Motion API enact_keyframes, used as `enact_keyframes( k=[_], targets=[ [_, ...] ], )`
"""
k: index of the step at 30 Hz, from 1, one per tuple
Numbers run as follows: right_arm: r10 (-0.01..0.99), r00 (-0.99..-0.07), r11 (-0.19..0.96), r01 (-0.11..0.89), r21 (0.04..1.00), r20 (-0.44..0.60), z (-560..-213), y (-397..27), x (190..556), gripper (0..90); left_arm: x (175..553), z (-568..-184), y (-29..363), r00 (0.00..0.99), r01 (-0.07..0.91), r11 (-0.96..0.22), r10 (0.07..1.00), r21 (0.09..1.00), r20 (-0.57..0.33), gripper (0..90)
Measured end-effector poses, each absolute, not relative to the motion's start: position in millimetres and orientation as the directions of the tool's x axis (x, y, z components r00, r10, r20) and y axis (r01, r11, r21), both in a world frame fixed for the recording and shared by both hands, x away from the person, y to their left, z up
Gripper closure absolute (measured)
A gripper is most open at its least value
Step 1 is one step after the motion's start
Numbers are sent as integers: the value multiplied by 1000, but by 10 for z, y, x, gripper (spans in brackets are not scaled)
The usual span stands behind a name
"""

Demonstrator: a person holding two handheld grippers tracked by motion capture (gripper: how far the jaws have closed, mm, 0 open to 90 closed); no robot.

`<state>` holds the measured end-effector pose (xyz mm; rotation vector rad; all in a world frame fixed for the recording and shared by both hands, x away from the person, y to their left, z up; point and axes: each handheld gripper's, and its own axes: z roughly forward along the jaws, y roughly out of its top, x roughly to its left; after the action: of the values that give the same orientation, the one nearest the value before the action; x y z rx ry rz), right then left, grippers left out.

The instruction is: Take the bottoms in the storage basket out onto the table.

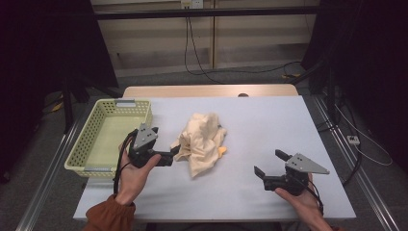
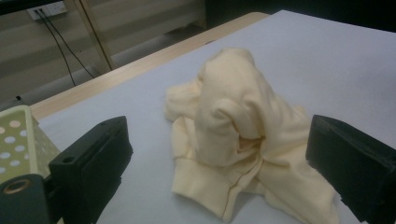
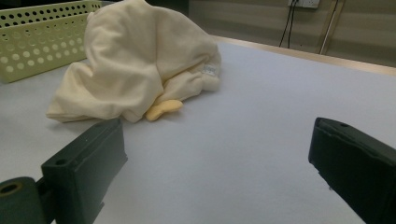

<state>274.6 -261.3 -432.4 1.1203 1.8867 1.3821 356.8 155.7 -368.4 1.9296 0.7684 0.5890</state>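
Dark curtains close off both sides of the room, and a pale wooden wall panel with trailing black cables runs behind the grey table (image 1: 269, 120). On the table's left part stands an empty pale green perforated plastic basket (image 1: 82, 149). Just right of it, near the middle of the table, lies a crumpled cream-yellow cloth garment (image 1: 202, 139), heaped into a loose mound with a ribbed hem spread toward the person's side. A small yellow-orange piece (image 3: 163, 108) pokes out from under the heap's edge; whether it belongs to the garment or is a separate thing is hard to tell at this size.

The left gripper (image 1: 171, 157) is at the garment's near-left edge, between basket and cloth. Its jaws stand wide apart and hold nothing, and in the left gripper view the heap sits between them, with the hem just ahead. The right gripper (image 1: 269, 168) hovers over bare table well apart from the cloth, jaws likewise spread wide and empty, pointing toward the mound.

By my judgement the step in hand is the approach to a first grasp of the garment, with the basket beside it as the likely destination. The next move calls for the left gripper to ease forward onto a fold and close firmly enough to gather several layers, so the cloth lifts as one bundle.
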Motion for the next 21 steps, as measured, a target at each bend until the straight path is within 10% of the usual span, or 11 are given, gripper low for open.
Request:
enact_keyframes(
  k=[21],
  targets=[
    [861,-507,129,305,944,46,-4324,-2609,2747,37,3258,-3884,1952,622,296,-286,782,911,43,68]
  ],
)
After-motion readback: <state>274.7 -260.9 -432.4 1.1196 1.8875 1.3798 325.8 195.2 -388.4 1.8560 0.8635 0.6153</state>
